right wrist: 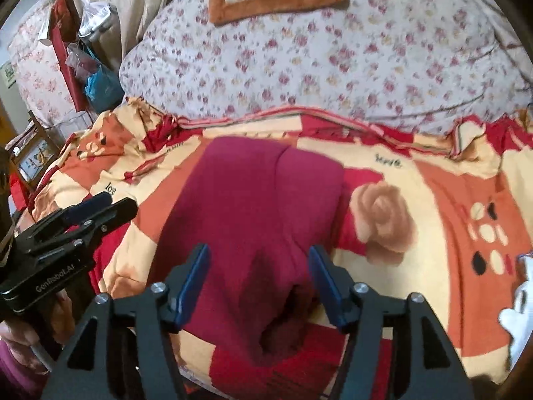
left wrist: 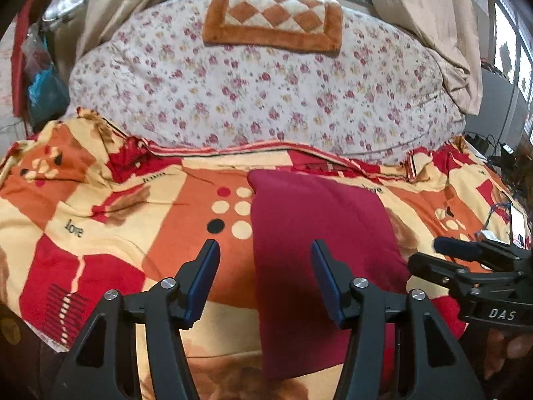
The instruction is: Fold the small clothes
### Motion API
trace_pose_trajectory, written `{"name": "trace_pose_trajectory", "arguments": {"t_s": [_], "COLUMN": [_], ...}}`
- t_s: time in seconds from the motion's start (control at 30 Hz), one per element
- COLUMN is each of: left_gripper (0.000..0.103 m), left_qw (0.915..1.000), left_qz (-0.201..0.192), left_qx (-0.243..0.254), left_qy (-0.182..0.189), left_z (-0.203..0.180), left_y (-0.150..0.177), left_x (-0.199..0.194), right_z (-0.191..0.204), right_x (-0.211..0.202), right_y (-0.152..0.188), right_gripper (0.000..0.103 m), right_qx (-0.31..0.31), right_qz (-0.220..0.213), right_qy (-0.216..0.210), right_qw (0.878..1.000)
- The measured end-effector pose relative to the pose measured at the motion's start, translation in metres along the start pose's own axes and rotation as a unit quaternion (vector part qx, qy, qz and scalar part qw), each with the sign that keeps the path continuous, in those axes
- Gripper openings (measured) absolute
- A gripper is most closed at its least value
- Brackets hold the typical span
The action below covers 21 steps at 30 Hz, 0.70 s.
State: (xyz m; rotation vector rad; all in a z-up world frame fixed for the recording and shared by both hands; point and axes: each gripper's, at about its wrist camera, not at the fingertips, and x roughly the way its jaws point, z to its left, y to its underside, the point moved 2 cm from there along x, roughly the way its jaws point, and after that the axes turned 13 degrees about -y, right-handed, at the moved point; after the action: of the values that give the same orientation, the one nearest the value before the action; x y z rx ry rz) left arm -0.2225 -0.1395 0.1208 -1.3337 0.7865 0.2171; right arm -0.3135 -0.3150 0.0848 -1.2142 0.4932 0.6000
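Observation:
A maroon garment point(left wrist: 319, 233) lies folded into a long strip on the red, orange and cream bedspread point(left wrist: 133, 220). My left gripper point(left wrist: 265, 260) hovers open over the strip's left edge, with nothing pinched between its blue pads. In the right wrist view the same maroon garment point(right wrist: 260, 200) runs away from me, its near end bunched into a dark fold. My right gripper point(right wrist: 260, 260) stands open above that near end and holds nothing. Each gripper shows in the other's view: the right gripper point(left wrist: 439, 253) at the right edge, the left gripper point(right wrist: 116, 204) at the left.
A floral quilt point(left wrist: 266, 93) is heaped behind the bedspread, with an orange checkered cushion point(left wrist: 273, 20) on top. Cables point(left wrist: 496, 153) lie at the bed's right edge. Bags and a red frame point(right wrist: 86, 66) stand at the left. A white cloth point(right wrist: 519, 303) lies at the right.

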Motion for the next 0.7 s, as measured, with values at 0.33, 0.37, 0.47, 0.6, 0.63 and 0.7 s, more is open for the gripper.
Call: {"name": "trace_pose_trajectory", "arguments": {"t_s": [0.33, 0.37, 0.47, 0.6, 0.63, 0.7], "left_gripper": [0.035, 0.035, 0.035, 0.035, 0.035, 0.035], "left_qw": [0.9994, 0.9993, 0.9991, 0.9989, 0.9988, 0.9988], "left_qz": [-0.023, -0.026, -0.03, -0.031, -0.031, -0.029], "left_qx": [-0.016, -0.015, -0.018, -0.022, -0.023, -0.023], "left_qy": [-0.022, -0.022, -0.025, -0.029, -0.03, -0.032], "left_z": [0.009, 0.01, 0.01, 0.012, 0.013, 0.012], "left_y": [-0.007, -0.006, -0.007, -0.008, -0.008, -0.007], "left_x": [-0.022, -0.024, -0.026, -0.026, -0.026, -0.025], "right_z": [0.021, 0.022, 0.023, 0.022, 0.021, 0.021], "right_x": [-0.022, -0.02, -0.017, -0.015, -0.015, -0.013], "right_y": [-0.002, -0.002, 0.0, 0.001, 0.002, 0.002], "right_gripper": [0.083, 0.083, 0.083, 0.084, 0.084, 0.084], "right_qx": [-0.026, -0.026, -0.025, -0.014, -0.011, -0.01], "right_qz": [-0.039, -0.038, -0.037, -0.04, -0.039, -0.037], "right_qy": [0.056, 0.057, 0.06, 0.062, 0.062, 0.063], "right_qw": [0.997, 0.997, 0.997, 0.997, 0.997, 0.997]}}
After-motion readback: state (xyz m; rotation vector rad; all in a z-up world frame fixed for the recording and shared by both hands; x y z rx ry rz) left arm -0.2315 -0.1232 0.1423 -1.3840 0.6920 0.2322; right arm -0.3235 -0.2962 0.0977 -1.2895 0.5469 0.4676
